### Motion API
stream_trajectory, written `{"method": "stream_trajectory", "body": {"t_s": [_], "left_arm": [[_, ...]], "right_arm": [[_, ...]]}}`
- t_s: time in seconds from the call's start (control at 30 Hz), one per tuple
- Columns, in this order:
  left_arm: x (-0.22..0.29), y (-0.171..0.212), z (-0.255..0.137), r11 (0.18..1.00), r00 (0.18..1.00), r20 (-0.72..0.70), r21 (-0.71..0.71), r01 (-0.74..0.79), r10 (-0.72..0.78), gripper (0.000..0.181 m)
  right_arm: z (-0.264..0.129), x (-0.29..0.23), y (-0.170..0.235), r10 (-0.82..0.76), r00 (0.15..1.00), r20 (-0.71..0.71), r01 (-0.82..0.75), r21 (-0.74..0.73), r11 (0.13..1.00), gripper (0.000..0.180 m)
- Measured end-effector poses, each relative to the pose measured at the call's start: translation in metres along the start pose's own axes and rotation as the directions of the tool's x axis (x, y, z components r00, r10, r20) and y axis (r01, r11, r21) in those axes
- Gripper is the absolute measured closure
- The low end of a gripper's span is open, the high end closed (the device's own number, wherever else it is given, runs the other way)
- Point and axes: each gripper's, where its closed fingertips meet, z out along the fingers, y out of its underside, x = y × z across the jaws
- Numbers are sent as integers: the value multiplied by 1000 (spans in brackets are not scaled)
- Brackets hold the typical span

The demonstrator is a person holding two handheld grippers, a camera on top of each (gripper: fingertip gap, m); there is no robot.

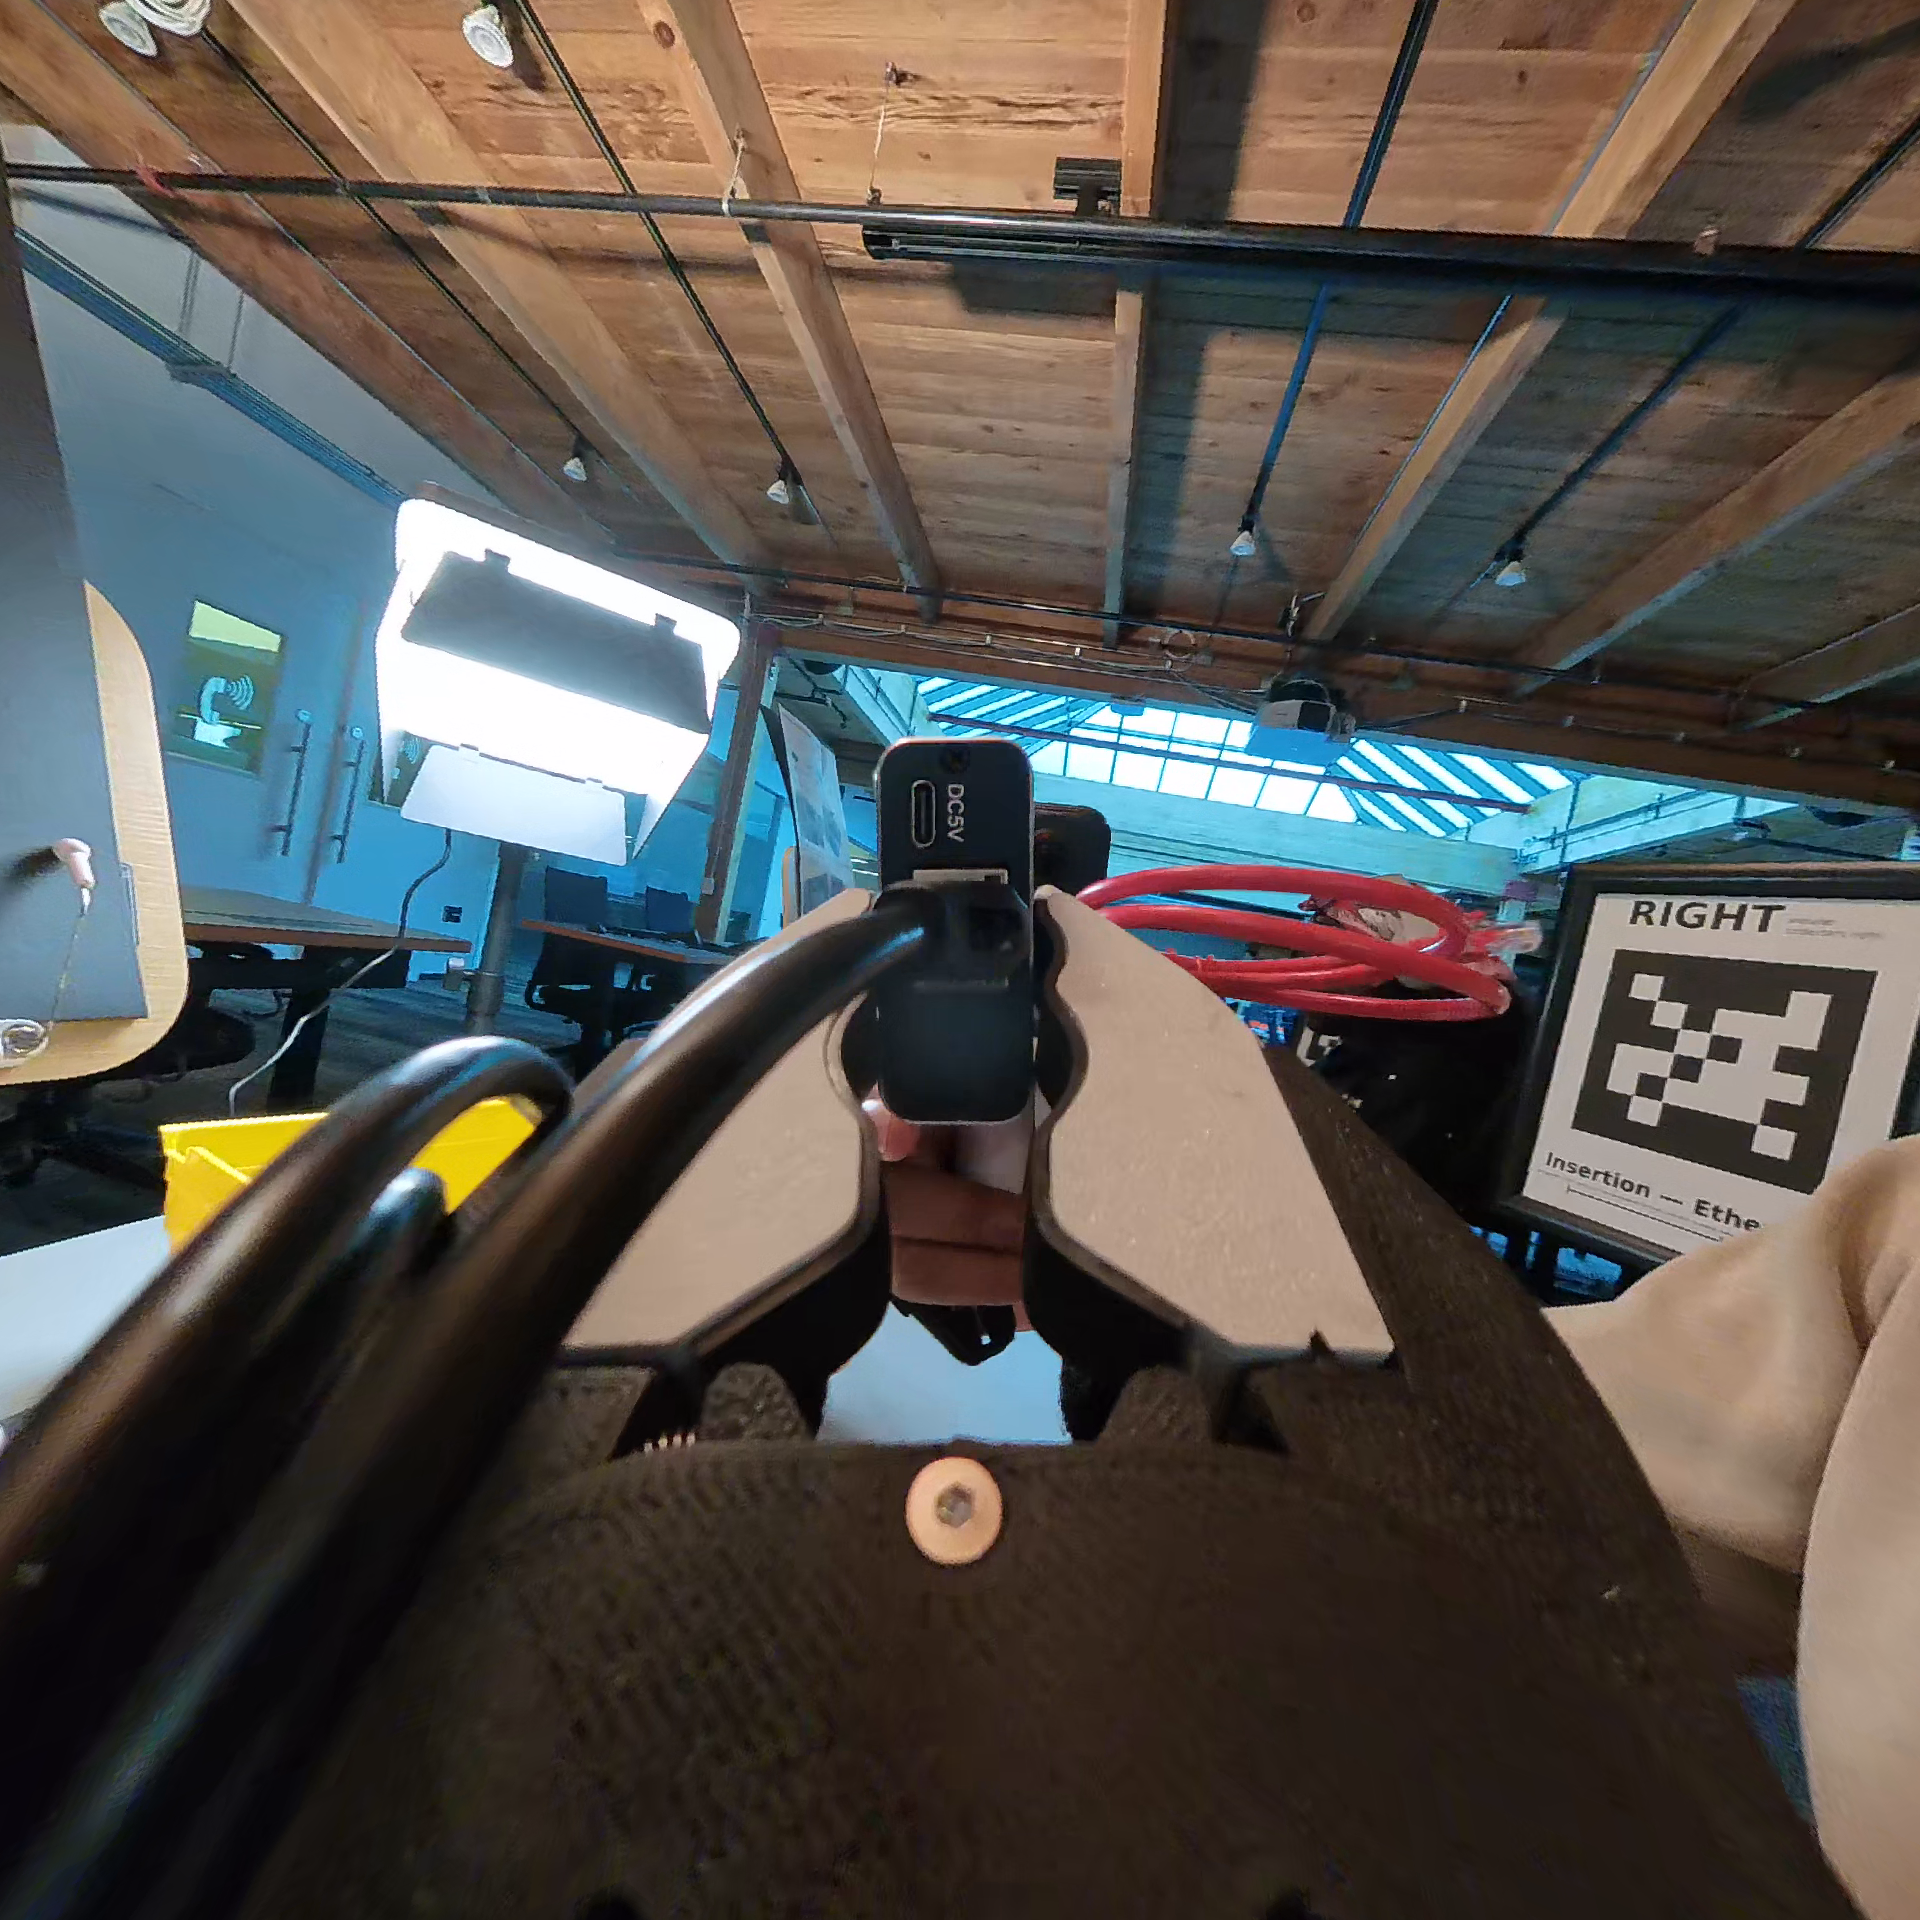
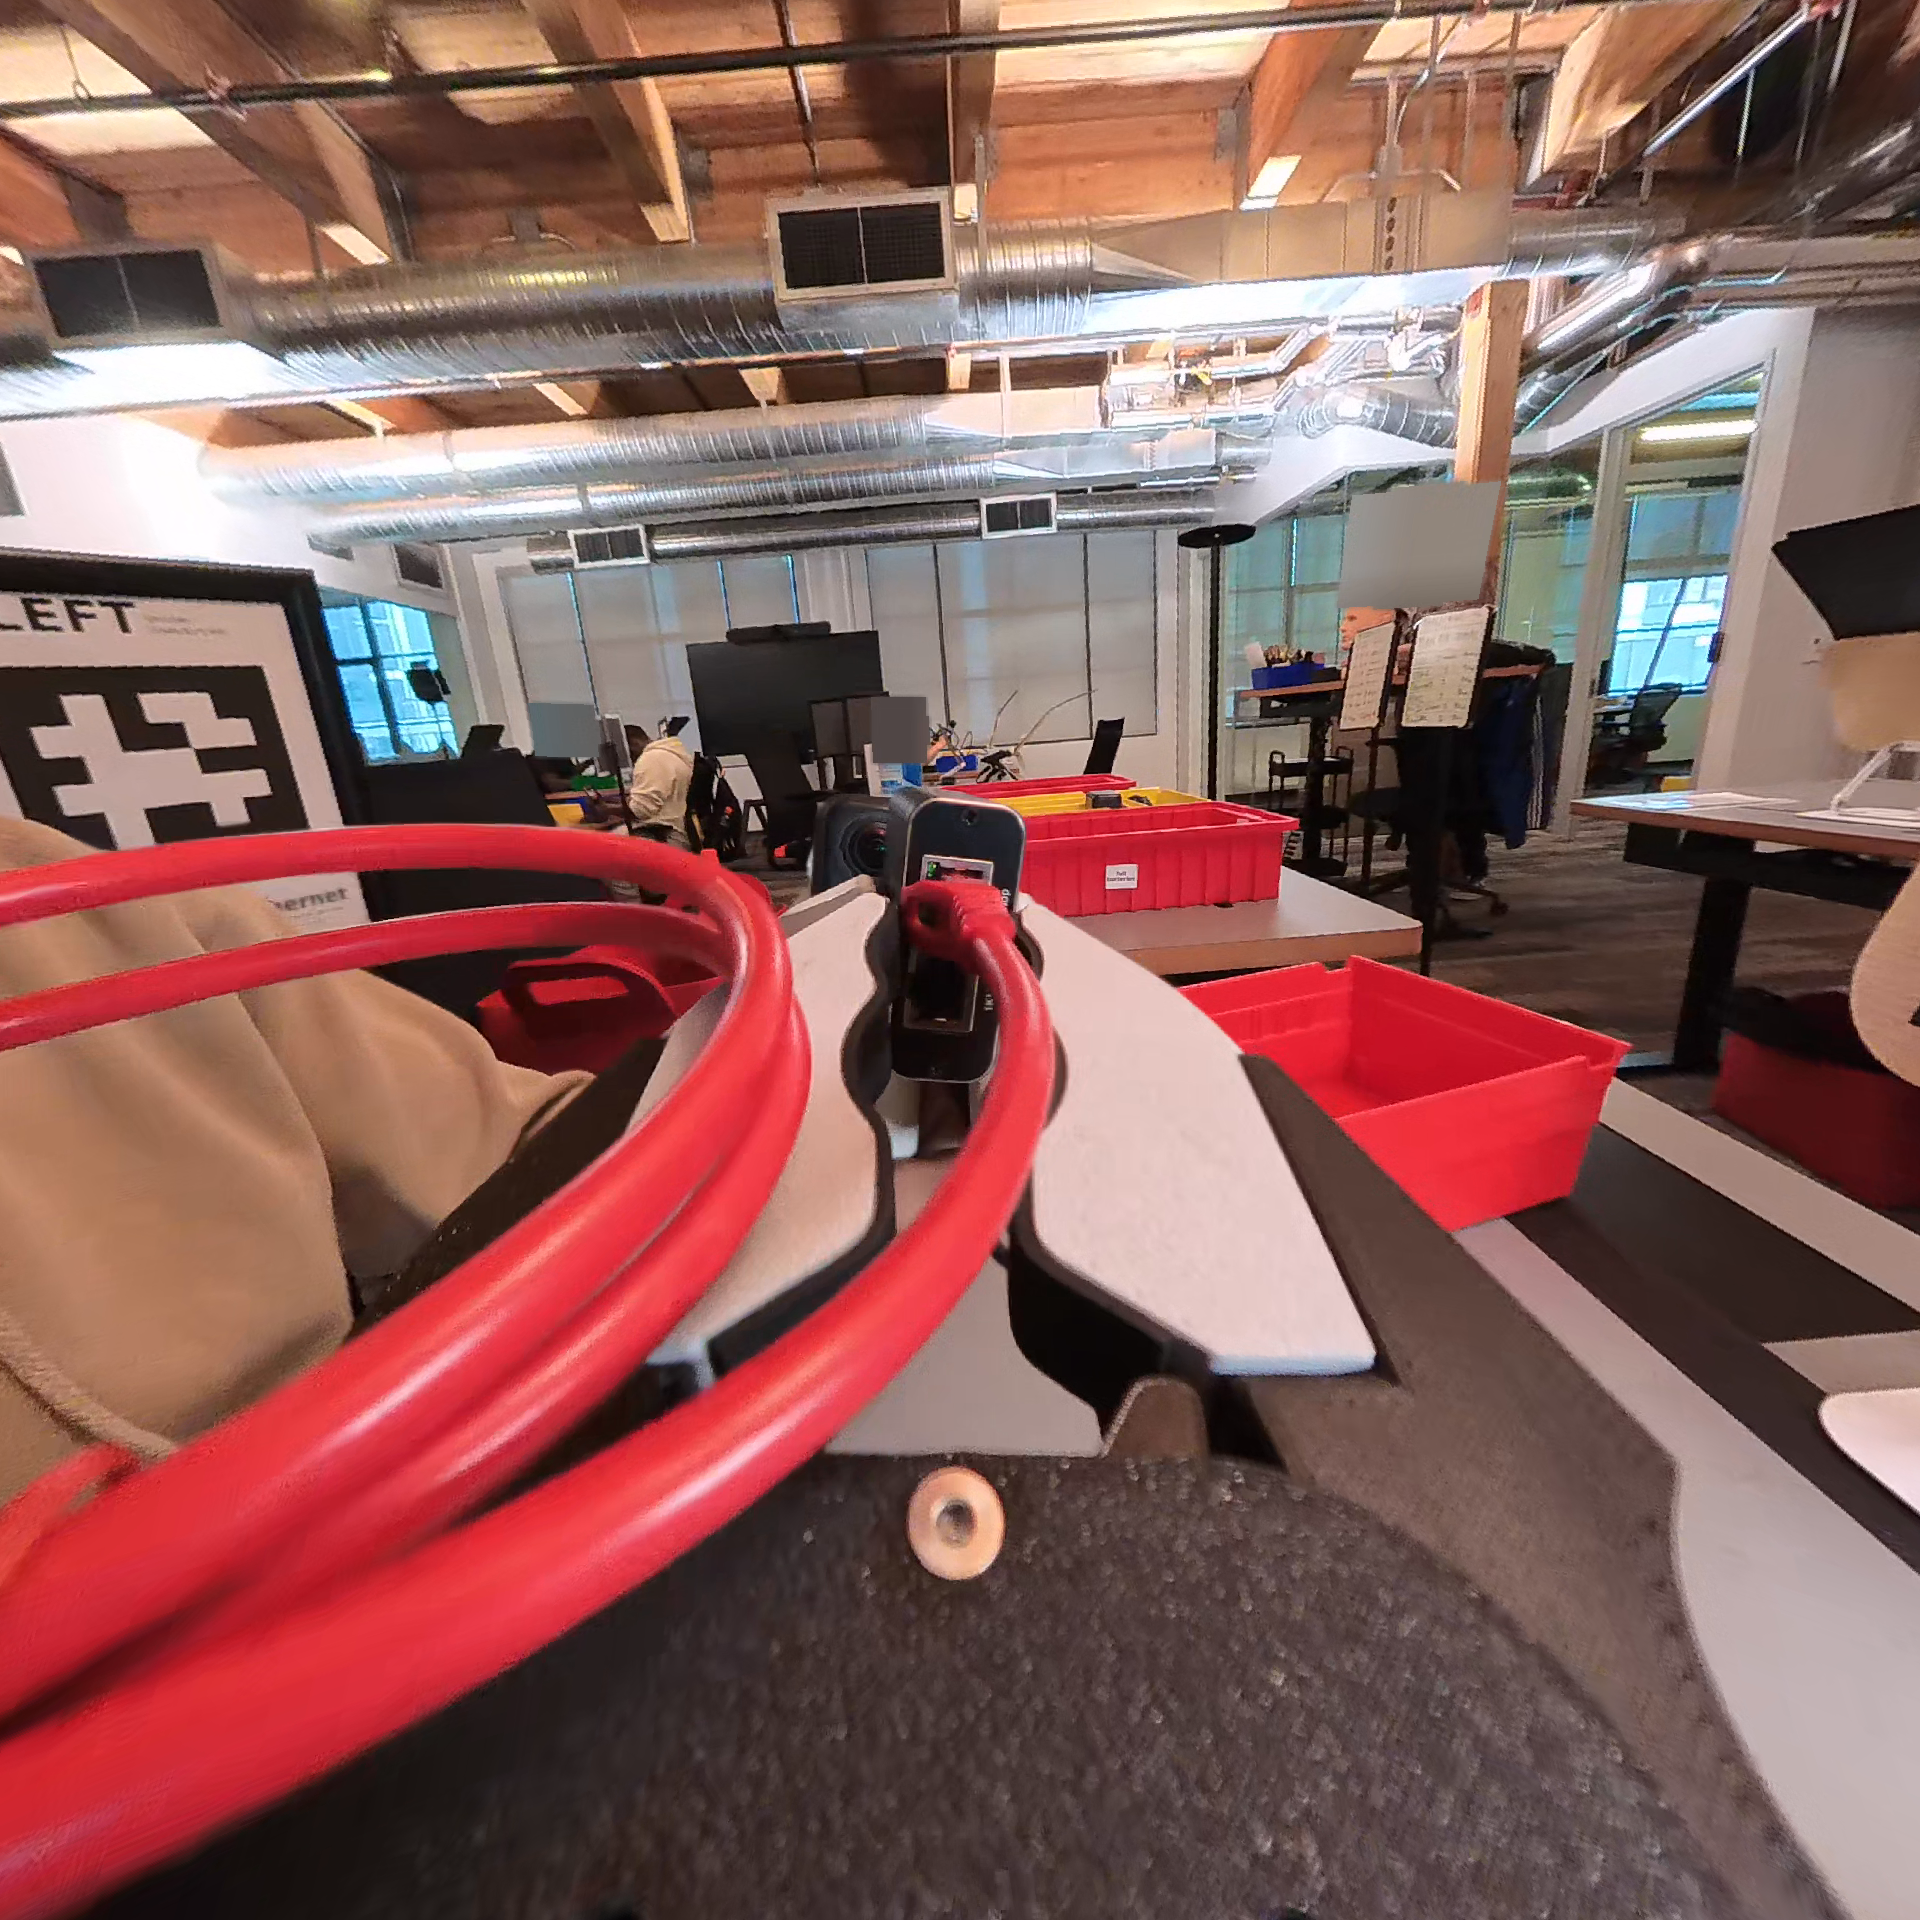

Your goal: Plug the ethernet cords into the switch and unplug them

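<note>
Small black switch [image 1: 954, 987] is pinched from both sides at once: left gripper [image 1: 954, 997] fingers closed on it at frame centre of the left wrist view, right gripper [image 2: 948, 997] fingers closed on its opposite face in the right wrist view. Long axis runs upright in both frames. Black cord [image 1: 727, 1049] is seated in one face, leaving lower left; red cord [image 2: 971, 914] is seated in the upper port of the other, lower port empty. Unplugging is judged to need a pull straight out of each face, across the long axis. Switch is held above the worktop [image 2: 1766, 1538].
</note>
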Motion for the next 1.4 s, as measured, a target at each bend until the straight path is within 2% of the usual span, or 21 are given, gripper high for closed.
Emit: {"method": "stream_trajectory", "body": {"t_s": [0.03,0.17,0.37,0.87,0.97,1.0,1.07,1.23,1.4], "left_arm": [[0,0,0,1000,1000,4,-1,-11,11,155],[2,-4,0,1000,1000,0,5,-24,24,155],[4,-4,1,999,999,0,-9,-37,37,156],[12,-1,4,986,989,-1,-77,-149,149,155],[12,-3,4,981,986,-1,-98,-165,166,155],[11,-3,4,979,984,2,-105,-177,178,155],[8,-5,3,976,981,15,-112,-189,192,153],[3,-7,0,988,994,-4,-114,-108,108,154],[5,-7,-1,976,981,11,-109,-191,193,153]], "right_arm": [[0,0,0,7,1000,2,-7,2,1000,161],[-5,1,-12,93,995,34,-96,70,993,164],[-5,-3,-7,15,1000,18,-15,-2,1000,162],[-5,-8,-11,-29,1000,8,29,10,1000,162],[-4,-6,-11,-48,998,-27,49,17,999,161],[-3,-6,-11,-51,998,-36,52,19,998,166],[-2,-5,-10,-70,995,-64,71,18,997,161],[1,-1,-5,-84,988,-126,85,6,996,161],[2,0,-6,-91,978,-187,99,32,995,167]]}}
